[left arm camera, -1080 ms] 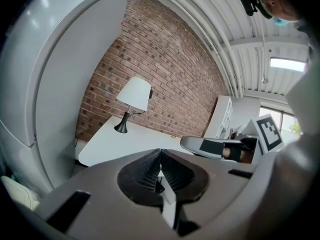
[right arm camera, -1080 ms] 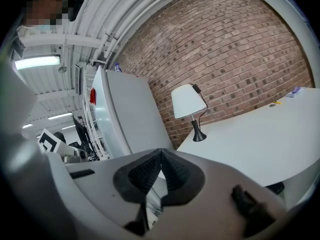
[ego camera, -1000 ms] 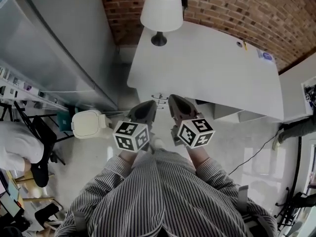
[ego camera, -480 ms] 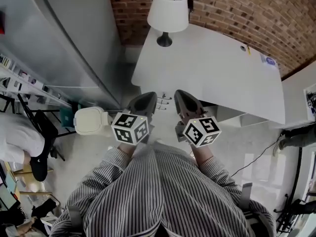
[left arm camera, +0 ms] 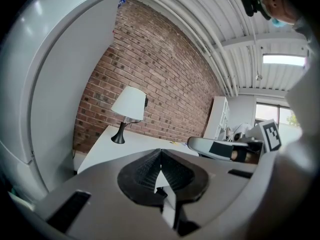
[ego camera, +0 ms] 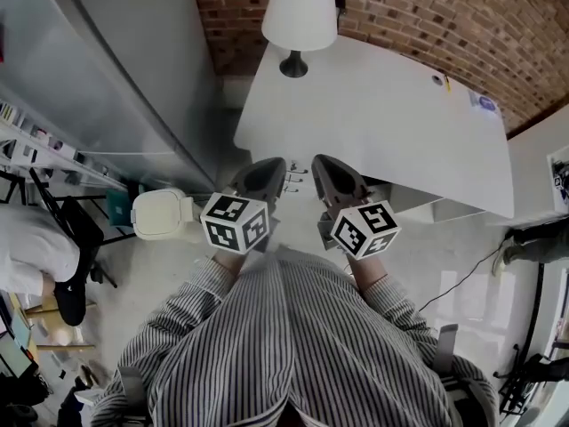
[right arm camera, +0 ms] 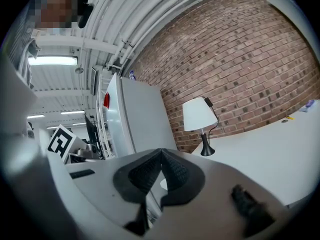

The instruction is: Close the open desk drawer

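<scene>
A white desk [ego camera: 382, 123] stands against a brick wall. Small metal handles [ego camera: 296, 171] show at its front edge, between my two grippers. A white box-like part [ego camera: 418, 205] juts out under the front edge at the right; it looks like the open drawer. My left gripper [ego camera: 271, 165] and right gripper [ego camera: 322, 163] hang side by side just before the desk's front edge, left of that part. Both are shut on nothing: the pads meet at the tips in the left gripper view [left arm camera: 160, 151] and in the right gripper view [right arm camera: 161, 150].
A white lamp [ego camera: 300, 16] stands at the desk's far left corner. A tall grey cabinet [ego camera: 116, 78] lines the left side, with a cream bin [ego camera: 160, 214] at its foot. A cable [ego camera: 453, 283] lies on the floor at the right. A person in white [ego camera: 27, 256] sits far left.
Both grippers have edged a little forward toward the desk's front edge, still side by side and shut. The head view has shifted slightly.
</scene>
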A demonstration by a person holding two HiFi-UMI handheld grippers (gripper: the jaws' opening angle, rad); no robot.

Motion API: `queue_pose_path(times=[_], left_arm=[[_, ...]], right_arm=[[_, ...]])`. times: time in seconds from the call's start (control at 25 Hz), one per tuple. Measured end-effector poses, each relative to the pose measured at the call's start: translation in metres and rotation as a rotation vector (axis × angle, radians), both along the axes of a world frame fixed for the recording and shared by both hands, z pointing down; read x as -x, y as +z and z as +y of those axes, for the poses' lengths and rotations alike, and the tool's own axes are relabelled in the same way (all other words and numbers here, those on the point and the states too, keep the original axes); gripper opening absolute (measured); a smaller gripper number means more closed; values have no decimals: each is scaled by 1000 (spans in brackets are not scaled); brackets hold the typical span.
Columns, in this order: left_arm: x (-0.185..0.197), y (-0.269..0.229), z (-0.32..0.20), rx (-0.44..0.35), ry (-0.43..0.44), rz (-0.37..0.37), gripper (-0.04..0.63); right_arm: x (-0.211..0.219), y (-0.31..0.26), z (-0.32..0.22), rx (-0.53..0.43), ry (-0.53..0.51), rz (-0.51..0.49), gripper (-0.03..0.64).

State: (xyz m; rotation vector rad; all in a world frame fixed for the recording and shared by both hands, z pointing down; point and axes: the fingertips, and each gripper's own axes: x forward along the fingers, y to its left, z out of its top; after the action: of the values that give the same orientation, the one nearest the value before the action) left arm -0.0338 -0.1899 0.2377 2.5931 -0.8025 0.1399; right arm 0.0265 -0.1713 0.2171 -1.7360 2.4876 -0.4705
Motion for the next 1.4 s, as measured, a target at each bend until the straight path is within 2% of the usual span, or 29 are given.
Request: queue_pose_path(times=[0.6,1.4], left_arm=[[-7,9,-1,13,1,-13,12],[-11,5,17,-3,51,-1,12]], right_arm=[[12,10,-3,37,-54,27,17],[12,16,9,62,-48,63,17]])
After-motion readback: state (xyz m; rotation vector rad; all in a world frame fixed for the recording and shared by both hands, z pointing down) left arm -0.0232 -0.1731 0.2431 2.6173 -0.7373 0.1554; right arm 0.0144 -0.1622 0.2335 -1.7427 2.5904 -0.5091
